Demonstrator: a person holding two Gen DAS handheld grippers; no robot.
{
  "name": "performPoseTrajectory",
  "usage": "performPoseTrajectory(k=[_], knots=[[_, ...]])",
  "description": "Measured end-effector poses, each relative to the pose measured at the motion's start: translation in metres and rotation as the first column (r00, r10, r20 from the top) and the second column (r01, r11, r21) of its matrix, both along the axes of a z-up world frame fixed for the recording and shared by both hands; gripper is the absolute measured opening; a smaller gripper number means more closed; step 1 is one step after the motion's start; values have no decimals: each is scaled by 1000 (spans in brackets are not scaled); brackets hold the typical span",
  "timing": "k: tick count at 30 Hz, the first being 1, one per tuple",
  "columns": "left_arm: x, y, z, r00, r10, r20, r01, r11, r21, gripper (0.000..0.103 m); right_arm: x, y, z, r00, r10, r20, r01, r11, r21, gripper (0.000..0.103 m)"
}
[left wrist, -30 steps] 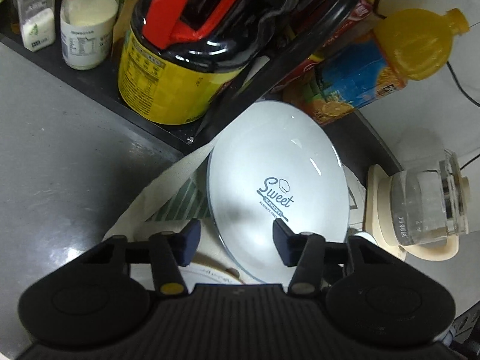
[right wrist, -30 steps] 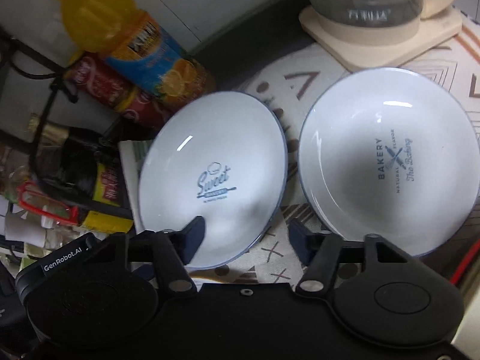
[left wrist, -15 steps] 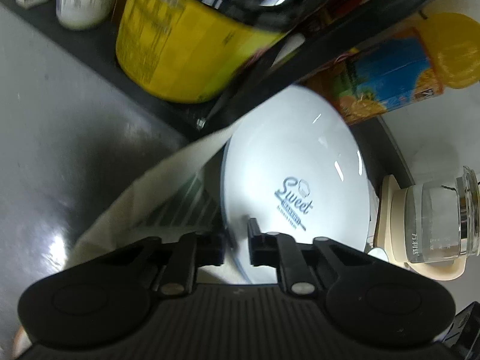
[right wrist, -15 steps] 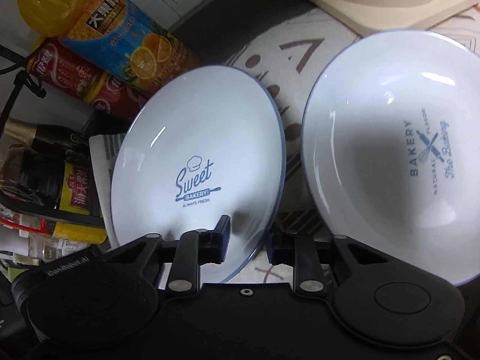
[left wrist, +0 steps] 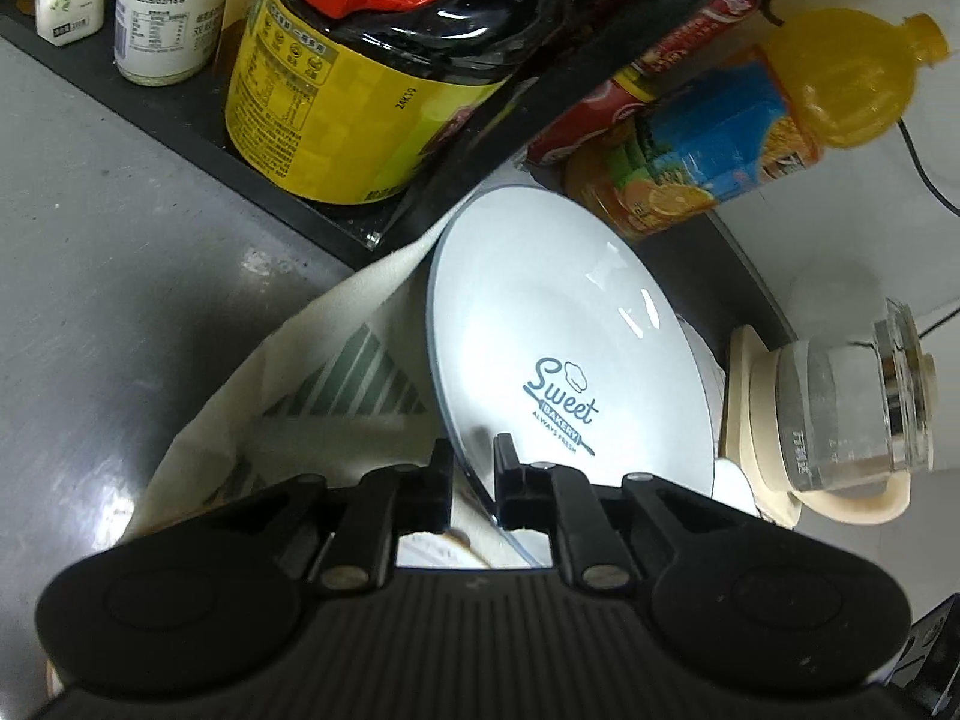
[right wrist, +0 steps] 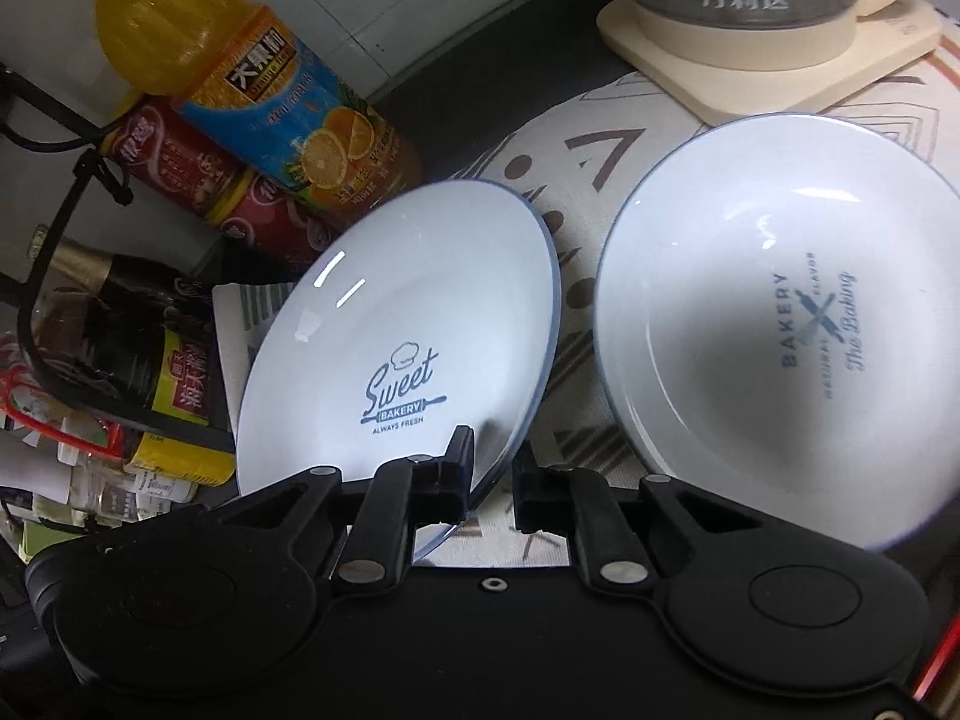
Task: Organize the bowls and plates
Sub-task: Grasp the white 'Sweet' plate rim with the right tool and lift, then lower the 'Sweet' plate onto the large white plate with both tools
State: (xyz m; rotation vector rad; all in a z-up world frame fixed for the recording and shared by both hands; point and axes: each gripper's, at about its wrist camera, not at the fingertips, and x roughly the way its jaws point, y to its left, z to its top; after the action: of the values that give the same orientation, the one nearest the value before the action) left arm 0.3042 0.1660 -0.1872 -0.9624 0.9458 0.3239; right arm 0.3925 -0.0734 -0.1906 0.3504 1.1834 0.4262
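A white plate with a blue rim and the word "Sweet" [left wrist: 558,348] is tilted up off the patterned cloth. My left gripper [left wrist: 473,483] is shut on its near rim. The same plate shows in the right wrist view [right wrist: 408,336], where my right gripper [right wrist: 492,480] is shut on its near edge. A second white dish printed "Bakery" [right wrist: 780,324] lies on the cloth to the right of it, apart from both grippers.
An orange juice bottle [right wrist: 240,78], red cans [right wrist: 198,174] and dark sauce bottles [left wrist: 336,102] crowd the back. A glass kettle on a cream base [right wrist: 762,18] stands behind the dishes. A grey counter [left wrist: 108,276] lies to the left of the patterned cloth [right wrist: 576,180].
Both grippers went from open to shut on the "Sweet" plate's rim. The plate has tipped up from lying flat.
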Motion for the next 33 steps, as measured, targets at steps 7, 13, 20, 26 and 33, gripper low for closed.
performPoseTrajectory(k=[7,13,20,26,33], knots=[[-23,-8,17,1000,-10,10,10,1000,16,11,-23,-5,14,1000,2,26,-1,1000,-19,13],[-50,-9,32,999,-12,32,11,999,31,11,-44,-5,32,998,11,67,-10,1000,-17,13],[-83,-9,43,999,-24,29,22,999,46,12,-79,-10,37,998,8,62,-8,1000,-5,13],[-112,-9,46,999,-38,23,37,998,50,12,-111,-8,42,998,9,70,-8,1000,-20,13],[-146,-10,42,998,-52,20,51,998,35,12,-144,-10,47,993,28,114,-21,998,-60,13]])
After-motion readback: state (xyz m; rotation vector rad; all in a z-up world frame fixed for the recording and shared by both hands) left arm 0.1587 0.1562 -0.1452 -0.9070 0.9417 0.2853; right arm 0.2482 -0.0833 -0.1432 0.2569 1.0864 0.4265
